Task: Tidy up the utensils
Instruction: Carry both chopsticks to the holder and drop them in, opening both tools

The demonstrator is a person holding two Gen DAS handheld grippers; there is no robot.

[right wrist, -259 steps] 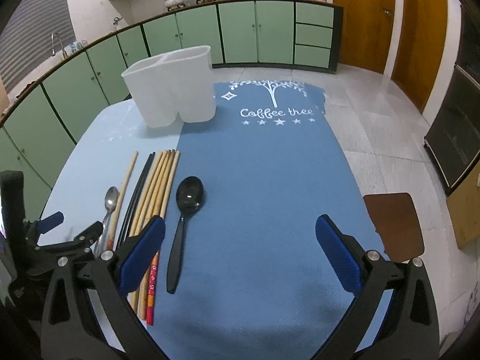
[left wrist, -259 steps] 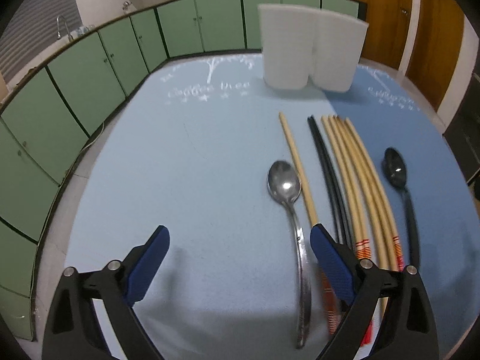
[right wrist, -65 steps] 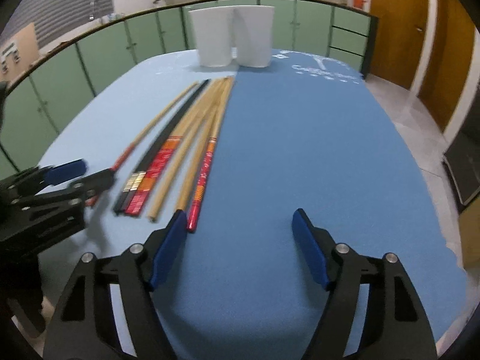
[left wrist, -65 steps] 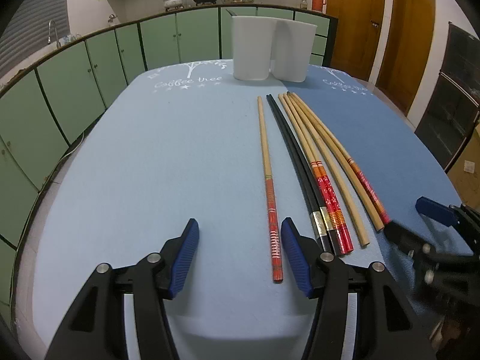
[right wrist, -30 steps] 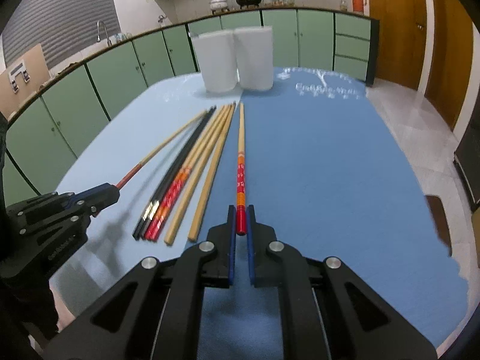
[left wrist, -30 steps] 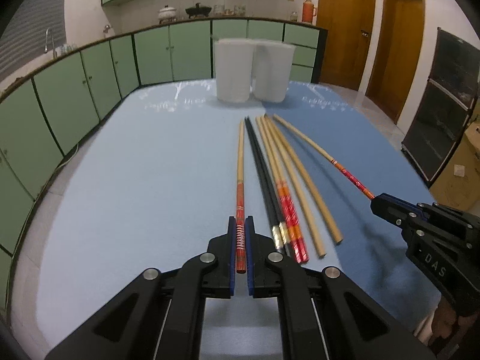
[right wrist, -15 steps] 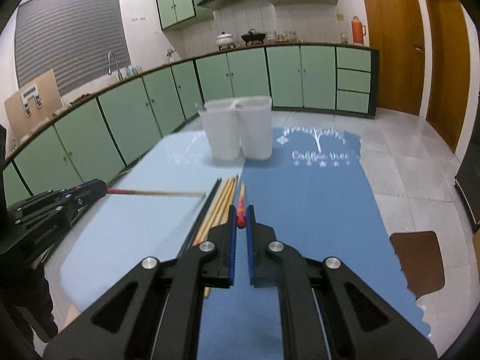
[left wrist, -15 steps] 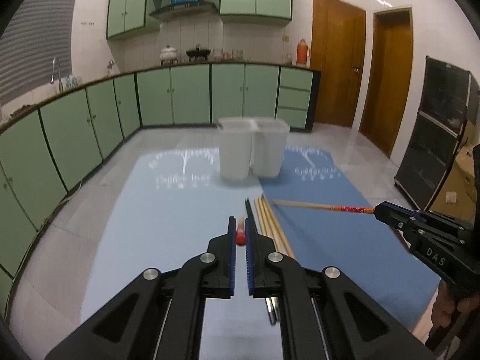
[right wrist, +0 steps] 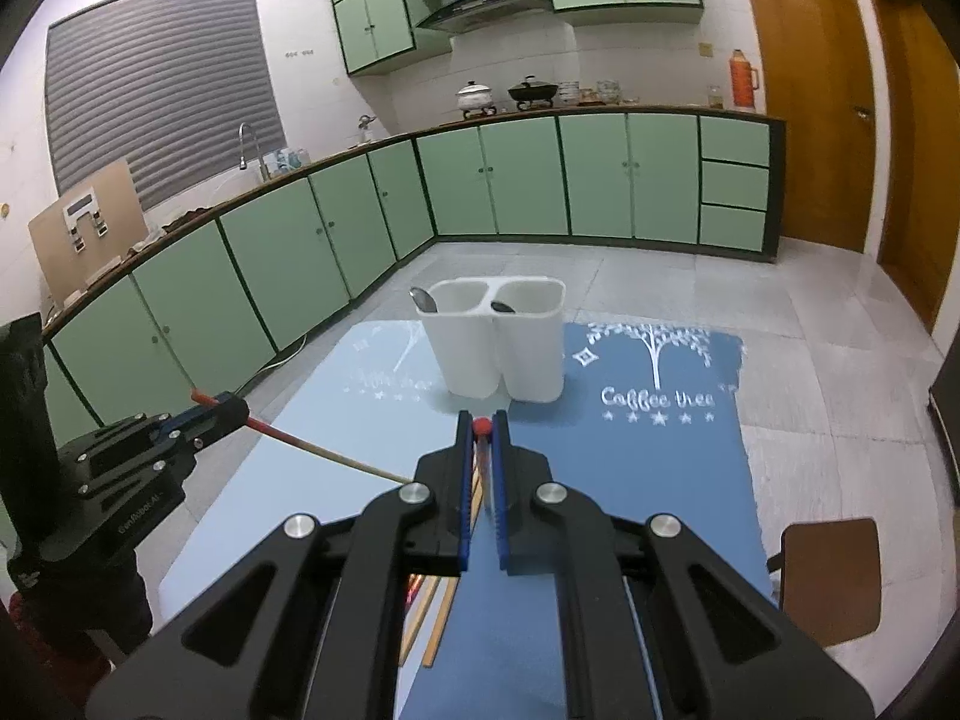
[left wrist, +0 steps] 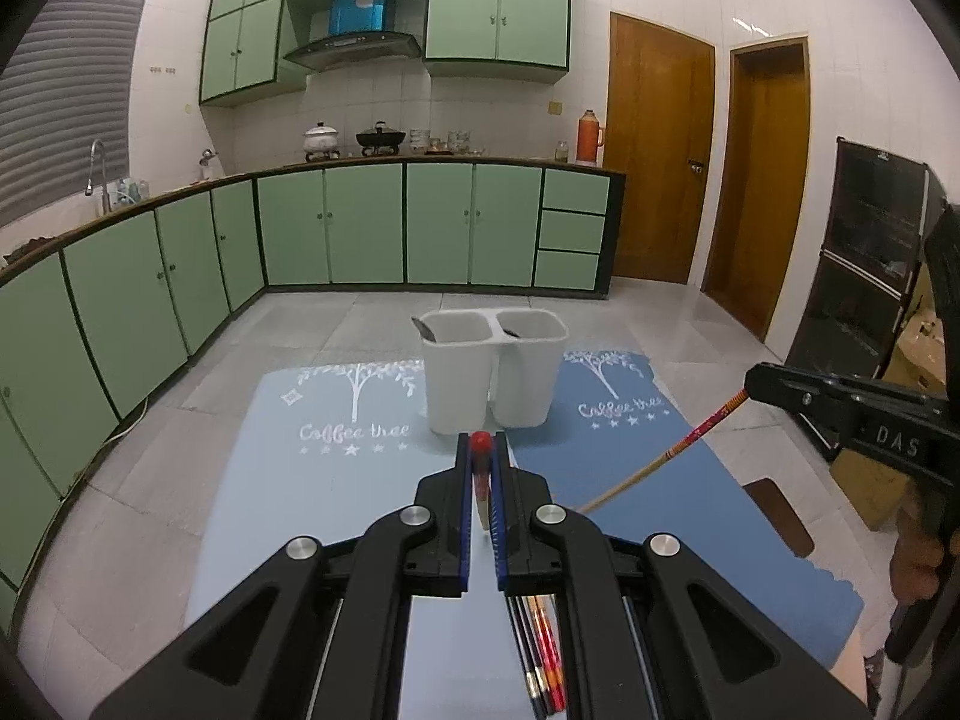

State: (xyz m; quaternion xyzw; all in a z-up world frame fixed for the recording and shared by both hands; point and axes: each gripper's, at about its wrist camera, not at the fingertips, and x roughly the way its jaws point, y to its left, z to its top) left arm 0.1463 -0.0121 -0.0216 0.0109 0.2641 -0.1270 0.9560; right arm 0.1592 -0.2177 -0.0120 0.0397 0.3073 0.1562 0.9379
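Left gripper (left wrist: 481,450) jaws pressed together on a chopstick (left wrist: 480,441), its red end poking out just past the blue pads (left wrist: 461,501), wooden shaft dropping down between the fingers. Same gripper shows in the right wrist view at left (right wrist: 231,411), chopstick shaft (right wrist: 336,456) slanting from it down toward the table, red end sticking out behind the tips.

Right gripper (right wrist: 480,423) also clamped tight on a second chopstick (right wrist: 480,425), red tip visible at the fingertips, shaft running down under the jaws. In the left wrist view this gripper comes in from the right (left wrist: 750,387), its chopstick (left wrist: 660,459) with red patterned band angling down-left toward the mat; a hand (left wrist: 915,558) grips the handle at the far right edge.

Both grippers up above the table, pointing down and forward.

Straight ahead of both tips: white two-compartment utensil holder (left wrist: 489,372) standing upright on the blue placemats (left wrist: 336,450) printed "Coffee tree". Metal spoon (right wrist: 425,300) leans in its left compartment, black spoon (right wrist: 501,306) in the right one.

Below and behind the left gripper's fingers: remaining chopsticks (left wrist: 543,654) lying on the mat, black and red-banded ends showing. Under the right gripper, more wooden chopstick ends (right wrist: 432,618) on the mat.

Beyond: green kitchen cabinets (left wrist: 360,222), wooden doors (left wrist: 654,156)
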